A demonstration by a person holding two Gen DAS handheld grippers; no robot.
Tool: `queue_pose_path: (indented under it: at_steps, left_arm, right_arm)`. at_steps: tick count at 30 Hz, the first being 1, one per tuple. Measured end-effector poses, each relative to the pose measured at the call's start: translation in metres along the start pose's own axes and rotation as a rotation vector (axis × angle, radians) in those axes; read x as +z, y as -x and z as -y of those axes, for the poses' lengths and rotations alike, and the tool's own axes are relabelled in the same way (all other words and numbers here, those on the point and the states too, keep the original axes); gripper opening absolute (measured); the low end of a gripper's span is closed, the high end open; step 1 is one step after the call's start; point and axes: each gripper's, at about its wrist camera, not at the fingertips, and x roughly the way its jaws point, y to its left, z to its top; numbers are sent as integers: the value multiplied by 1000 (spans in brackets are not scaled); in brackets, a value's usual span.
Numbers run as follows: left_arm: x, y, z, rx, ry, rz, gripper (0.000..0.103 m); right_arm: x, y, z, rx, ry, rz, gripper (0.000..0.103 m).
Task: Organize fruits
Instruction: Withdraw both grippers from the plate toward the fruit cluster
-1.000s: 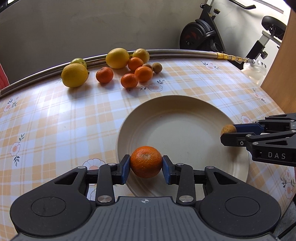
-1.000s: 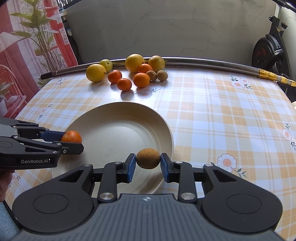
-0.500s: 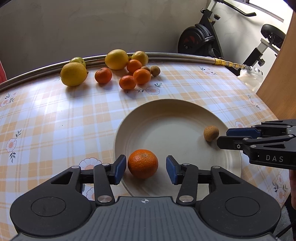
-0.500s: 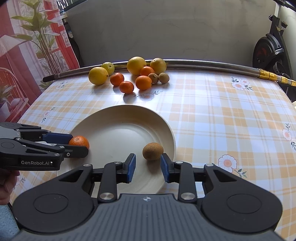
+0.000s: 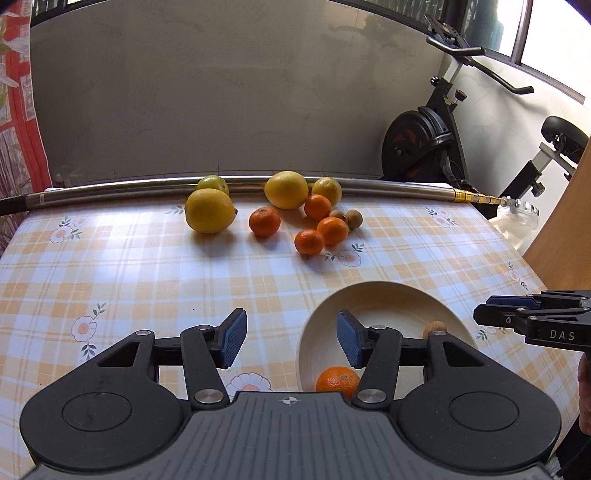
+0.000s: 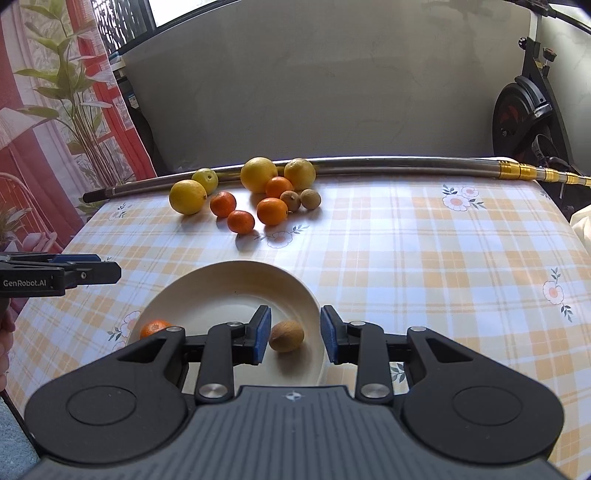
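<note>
Across the counter (image 5: 110,266), remaining fruit pile (image 5: 291,210) sits straight ahead of the empty, opening left hand-held gripper (image 5: 291,341); right hand-held gripper (image 6: 295,334) open too.

Bright daylight, soft fruit shadows on tablecloth (image 5: 147,266), sharp focus, fisheye-curved edges, blown-out window (image 5: 554,33)

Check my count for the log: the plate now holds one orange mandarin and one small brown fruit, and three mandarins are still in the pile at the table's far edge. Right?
Not quite: four mandarins remain in the pile, as the right wrist view shows. The plate does hold one mandarin and one brown fruit.
</note>
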Motion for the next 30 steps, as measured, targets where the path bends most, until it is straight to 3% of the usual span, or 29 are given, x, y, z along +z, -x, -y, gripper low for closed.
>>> queue_pose_path:
  at_steps: [10, 20, 30]
  left_arm:
    - [43, 34, -41, 94, 15, 117, 58]
    - [56, 36, -71, 135, 89, 120, 60]
    - [77, 5, -83, 137, 125, 99, 64]
  right_arm:
    - [31, 5, 18, -22, -36, 58, 33]
    - [47, -9, 19, -20, -50, 58, 33]
    - [73, -39, 17, -11, -29, 42, 33]
